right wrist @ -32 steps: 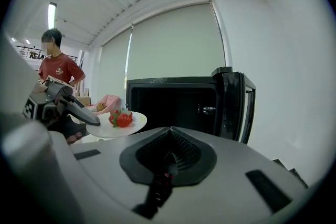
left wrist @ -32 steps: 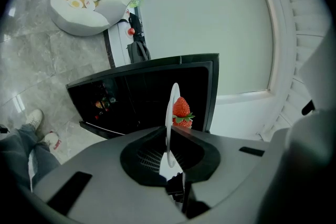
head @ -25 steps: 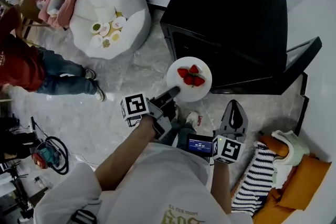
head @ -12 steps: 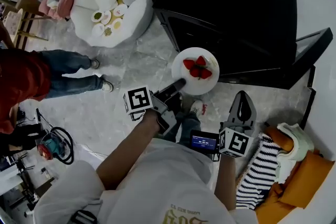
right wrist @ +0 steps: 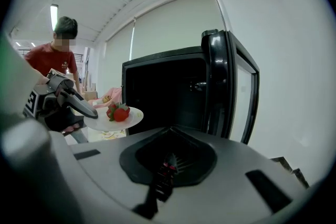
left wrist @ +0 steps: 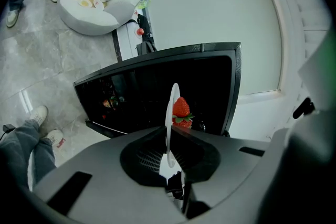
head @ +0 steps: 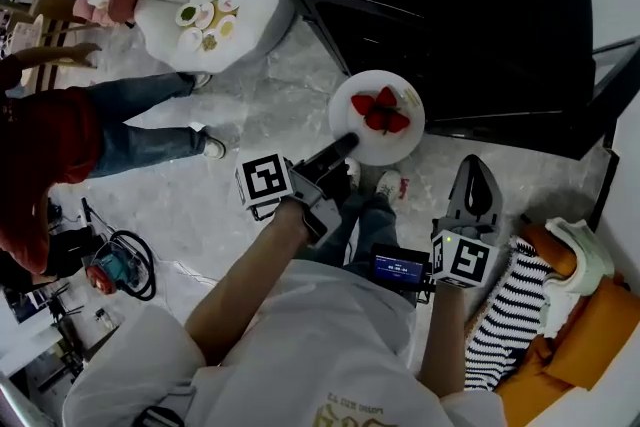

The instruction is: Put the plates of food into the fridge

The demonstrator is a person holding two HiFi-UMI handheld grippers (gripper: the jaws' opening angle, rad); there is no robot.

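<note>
Jaws of the left gripper (head: 343, 145) are clamped on the rim of the one white plate (head: 402, 141), which is held in the air just before the black fridge (head: 450, 5). The fridge's single door (right wrist: 231, 86) stands open. At least three strawberries (head: 381, 110) lie on the plate. The right gripper (head: 477, 167) has its two jaws together, with nothing between them, and is apart from the plate.
</note>
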